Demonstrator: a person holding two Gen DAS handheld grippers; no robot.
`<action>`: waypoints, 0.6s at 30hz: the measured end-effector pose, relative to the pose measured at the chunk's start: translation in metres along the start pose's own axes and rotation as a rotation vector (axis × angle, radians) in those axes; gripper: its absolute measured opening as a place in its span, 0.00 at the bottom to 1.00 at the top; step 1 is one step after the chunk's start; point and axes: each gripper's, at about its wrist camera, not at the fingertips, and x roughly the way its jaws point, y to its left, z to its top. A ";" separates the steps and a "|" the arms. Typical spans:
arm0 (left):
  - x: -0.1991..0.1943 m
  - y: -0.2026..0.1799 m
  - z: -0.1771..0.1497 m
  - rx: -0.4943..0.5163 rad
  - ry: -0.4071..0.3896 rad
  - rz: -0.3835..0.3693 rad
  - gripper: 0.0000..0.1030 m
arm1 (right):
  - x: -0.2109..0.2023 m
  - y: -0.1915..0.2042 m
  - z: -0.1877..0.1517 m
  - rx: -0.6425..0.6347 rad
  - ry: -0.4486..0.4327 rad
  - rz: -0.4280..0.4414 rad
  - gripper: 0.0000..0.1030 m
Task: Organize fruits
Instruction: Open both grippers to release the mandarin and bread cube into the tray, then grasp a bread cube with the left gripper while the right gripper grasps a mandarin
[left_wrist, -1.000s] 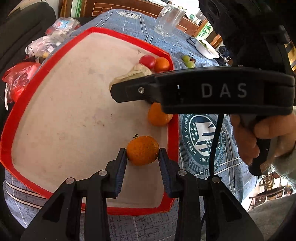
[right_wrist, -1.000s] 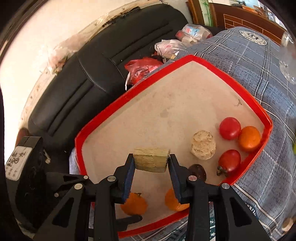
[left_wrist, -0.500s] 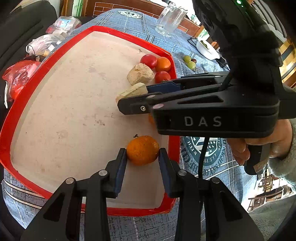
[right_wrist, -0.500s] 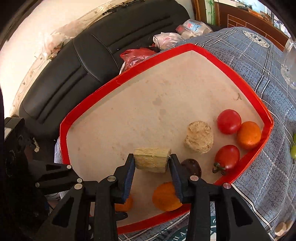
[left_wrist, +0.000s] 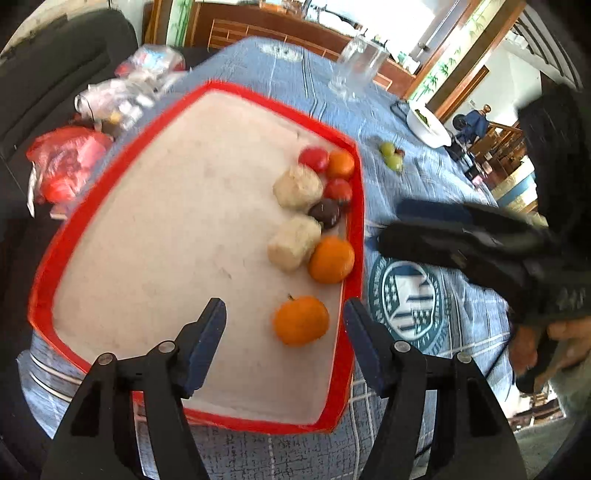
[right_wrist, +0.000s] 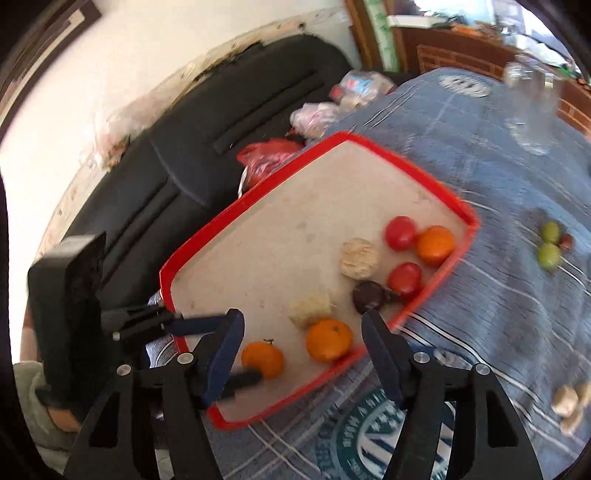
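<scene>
A red-rimmed tray (left_wrist: 354, 258) (right_wrist: 436, 280) holds several fruits along its right side. My left gripper (left_wrist: 284, 325) is open, with an orange mandarin (left_wrist: 301, 320) (right_wrist: 263, 360) lying free on the tray between its fingers. My right gripper (right_wrist: 301, 332) is open and empty, pulled back above the tray's near corner. A pale beige chunk (left_wrist: 293, 242) (right_wrist: 310, 308) lies on the tray beside a second mandarin (left_wrist: 331, 259) (right_wrist: 328, 340). Beyond lie a dark plum (left_wrist: 325, 214), another beige chunk (left_wrist: 297, 186), two red tomatoes (right_wrist: 400, 232) and a third mandarin (right_wrist: 436, 245).
Green and red small fruits (left_wrist: 391, 155) (right_wrist: 550, 245) lie on the blue cloth right of the tray. Beige chunks (right_wrist: 565, 400) sit at the right edge. A glass (left_wrist: 356, 66) and a white bowl (left_wrist: 428, 125) stand farther back. Plastic bags (left_wrist: 66, 166) lie on a black sofa to the left.
My left gripper opened and let go of the mandarin. My right gripper opened, left the beige chunk on the tray, and pulled back to the right.
</scene>
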 end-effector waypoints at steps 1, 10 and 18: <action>-0.002 -0.004 0.005 0.008 -0.017 0.008 0.64 | -0.008 -0.004 -0.005 0.014 -0.014 -0.005 0.70; 0.005 -0.053 0.031 0.098 -0.047 -0.055 0.63 | -0.057 -0.054 -0.042 0.173 -0.078 -0.068 0.70; 0.024 -0.115 0.027 0.230 0.007 -0.110 0.63 | -0.100 -0.095 -0.079 0.298 -0.140 -0.121 0.73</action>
